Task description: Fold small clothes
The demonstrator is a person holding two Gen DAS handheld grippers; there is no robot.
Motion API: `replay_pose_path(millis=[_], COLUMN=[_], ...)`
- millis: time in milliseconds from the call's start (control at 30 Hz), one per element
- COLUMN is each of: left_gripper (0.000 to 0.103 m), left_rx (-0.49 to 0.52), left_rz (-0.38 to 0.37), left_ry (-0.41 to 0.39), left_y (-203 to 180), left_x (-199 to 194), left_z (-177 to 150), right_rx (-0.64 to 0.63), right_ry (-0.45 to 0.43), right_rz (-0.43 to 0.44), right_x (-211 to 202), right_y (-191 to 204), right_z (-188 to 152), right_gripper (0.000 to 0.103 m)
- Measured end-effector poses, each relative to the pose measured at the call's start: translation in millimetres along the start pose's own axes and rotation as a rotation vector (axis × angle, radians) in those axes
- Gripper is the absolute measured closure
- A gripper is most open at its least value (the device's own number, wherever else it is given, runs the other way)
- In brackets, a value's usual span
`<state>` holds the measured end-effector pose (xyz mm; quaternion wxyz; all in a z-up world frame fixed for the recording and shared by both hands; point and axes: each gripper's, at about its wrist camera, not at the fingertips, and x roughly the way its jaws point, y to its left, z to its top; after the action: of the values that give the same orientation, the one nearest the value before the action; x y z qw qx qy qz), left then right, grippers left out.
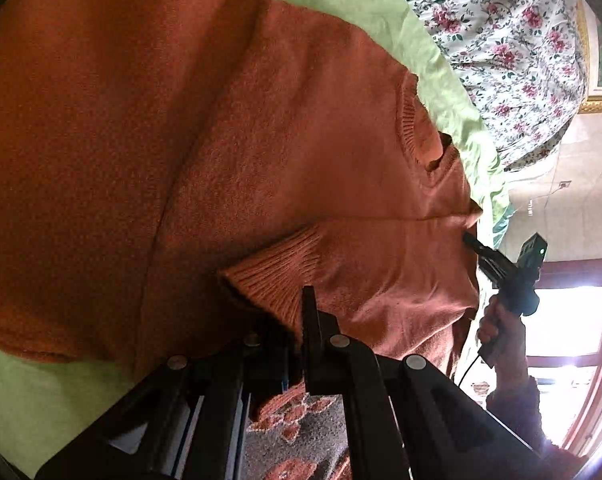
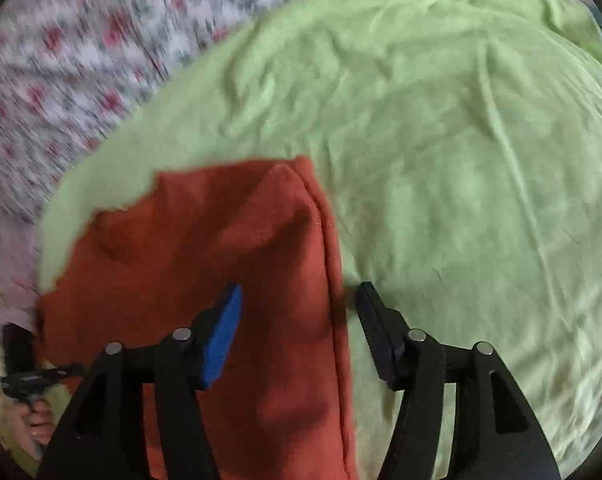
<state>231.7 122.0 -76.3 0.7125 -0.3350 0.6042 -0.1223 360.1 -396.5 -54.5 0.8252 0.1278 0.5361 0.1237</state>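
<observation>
A rust-orange knitted sweater (image 1: pixel 229 140) lies spread on a light green sheet (image 1: pixel 361 4), neck hole to the right. My left gripper (image 1: pixel 301 300) is shut on the ribbed cuff (image 1: pixel 277 272) of a sleeve folded across the body; one finger is hidden behind the knit. In the right wrist view my right gripper (image 2: pixel 299 292) stands open, its blue-padded finger (image 2: pixel 225 332) over the sweater (image 2: pixel 221 280) and its other finger (image 2: pixel 375 320) over the sheet (image 2: pixel 461 160), so the sweater's side edge lies between them. Seen from the left, the right gripper (image 1: pixel 471 240) reaches the sweater's shoulder edge.
A floral bedspread (image 1: pixel 501 40) lies past the green sheet. A patterned rug (image 1: pixel 293 432) shows below the bed edge. A hand (image 1: pixel 497 328) grips the right tool in front of a bright window (image 1: pixel 561 320). The left gripper (image 2: pixel 17 344) and a hand (image 2: pixel 41 420) sit at the sweater's far side.
</observation>
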Motion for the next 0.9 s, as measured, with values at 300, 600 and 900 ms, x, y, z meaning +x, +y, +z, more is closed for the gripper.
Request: replay_pose_path(millis=[300,600,900], left_gripper=[0.100,0.092,0.057], left_rx=[0.111,0.079,-0.180], left_rz=[0.172,0.174,0.300], left_ry=[-0.067,-0.145,-0.371], left_y=[-25,-12,82], left_x=[11,-39,-134], left_z=[21,-18,-69], right_rx=[0.059,0.108,0.030], right_ry=[-0.068,-0.161,-0.058], right_rz=[-0.021,0.014,0.164], right_x=[-6,-60,-74], right_y=[-26,-6,58], right_z=[5,-20,-93], right_gripper=[0.092,0.050,0.049])
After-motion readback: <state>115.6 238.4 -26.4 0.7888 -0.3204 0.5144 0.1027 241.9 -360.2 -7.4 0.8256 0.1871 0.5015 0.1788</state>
